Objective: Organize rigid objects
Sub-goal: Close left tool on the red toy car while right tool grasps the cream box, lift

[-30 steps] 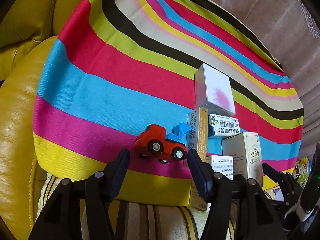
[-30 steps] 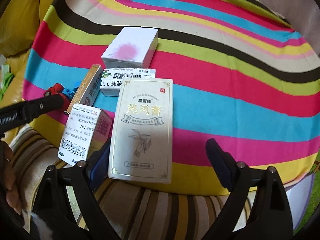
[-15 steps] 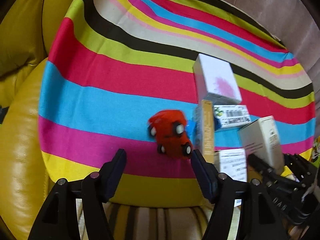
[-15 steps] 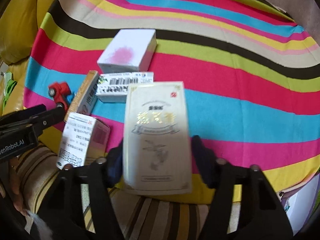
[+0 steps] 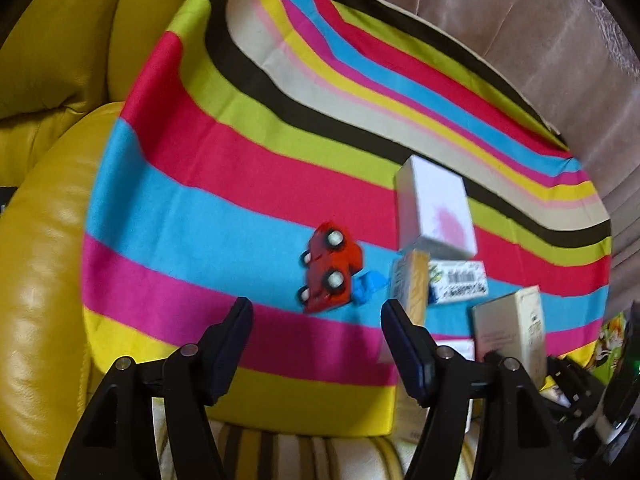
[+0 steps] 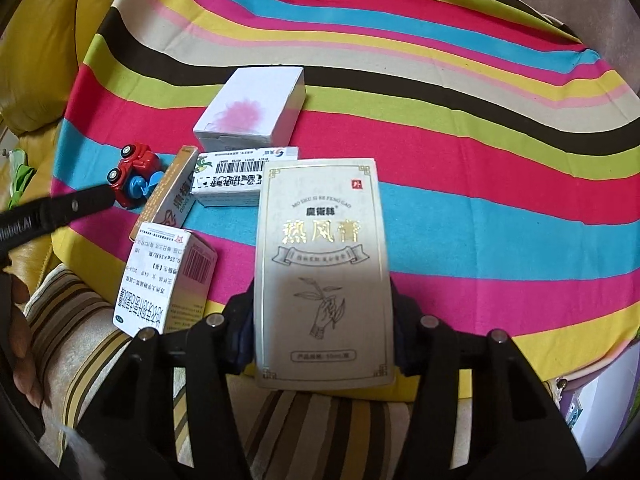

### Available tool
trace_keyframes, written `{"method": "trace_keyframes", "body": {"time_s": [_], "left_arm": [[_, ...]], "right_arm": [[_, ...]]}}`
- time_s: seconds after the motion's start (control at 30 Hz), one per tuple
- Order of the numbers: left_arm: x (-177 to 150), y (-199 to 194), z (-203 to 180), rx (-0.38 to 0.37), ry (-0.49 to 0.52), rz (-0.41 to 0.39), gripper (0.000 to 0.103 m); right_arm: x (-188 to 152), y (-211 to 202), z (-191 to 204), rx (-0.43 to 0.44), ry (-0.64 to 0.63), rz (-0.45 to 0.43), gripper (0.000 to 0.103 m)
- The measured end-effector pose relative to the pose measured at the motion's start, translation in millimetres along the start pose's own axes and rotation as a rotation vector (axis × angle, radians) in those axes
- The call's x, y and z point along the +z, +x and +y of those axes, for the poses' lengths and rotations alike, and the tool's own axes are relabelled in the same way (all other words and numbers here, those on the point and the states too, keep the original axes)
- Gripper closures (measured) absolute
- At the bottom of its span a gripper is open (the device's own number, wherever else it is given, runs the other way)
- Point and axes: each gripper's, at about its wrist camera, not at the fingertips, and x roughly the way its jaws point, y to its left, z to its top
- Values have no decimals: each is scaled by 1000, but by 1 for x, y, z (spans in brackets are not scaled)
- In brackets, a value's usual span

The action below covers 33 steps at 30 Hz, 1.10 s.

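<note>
1. Nearest thing: the right hand-held gripper (image 6: 323, 344) is clamped on the cream box (image 6: 322, 272), pads on its two long sides, low end of the box. The box is off the striped cloth (image 6: 460, 160).
2. Left hand-held gripper (image 5: 316, 330) is open with nothing in it, hanging just short of the toy truck (image 5: 330, 266), which lies on its side with wheels showing.
3. Next to the cream box sit a small white box (image 6: 168, 280), an orange box (image 6: 168, 196), a barcode box (image 6: 236, 178) and, furthest back, the pink-blot box (image 6: 250, 110), all bunched up close.
4. My guess at the risk: the grip is down low, so the box could tip or swing and knock that tight cluster. The truck could roll if nudged.
5. The surface is soft cloth over a yellow leather sofa (image 5: 48, 280), so things may not sit flat. A beige curtain (image 5: 520, 32) hangs behind.
</note>
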Motion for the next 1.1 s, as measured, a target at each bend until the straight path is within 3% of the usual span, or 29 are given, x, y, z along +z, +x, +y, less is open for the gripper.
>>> {"method": "trace_keyframes", "body": {"time_s": [0.13, 0.33, 0.57, 1.1], "left_arm": [[12, 15, -2, -4, -35, 15, 38], [18, 37, -14, 40, -7, 67, 55], [9, 32, -19, 22, 11, 49, 70], [-17, 11, -9, -54, -73, -2, 71]], "right_arm": [[-1, 0, -1, 6, 0, -8, 47], [-1, 0, -2, 10, 8, -15, 47], [0, 3, -3, 14, 12, -4, 47], [-4, 4, -5, 24, 23, 11, 47]]}}
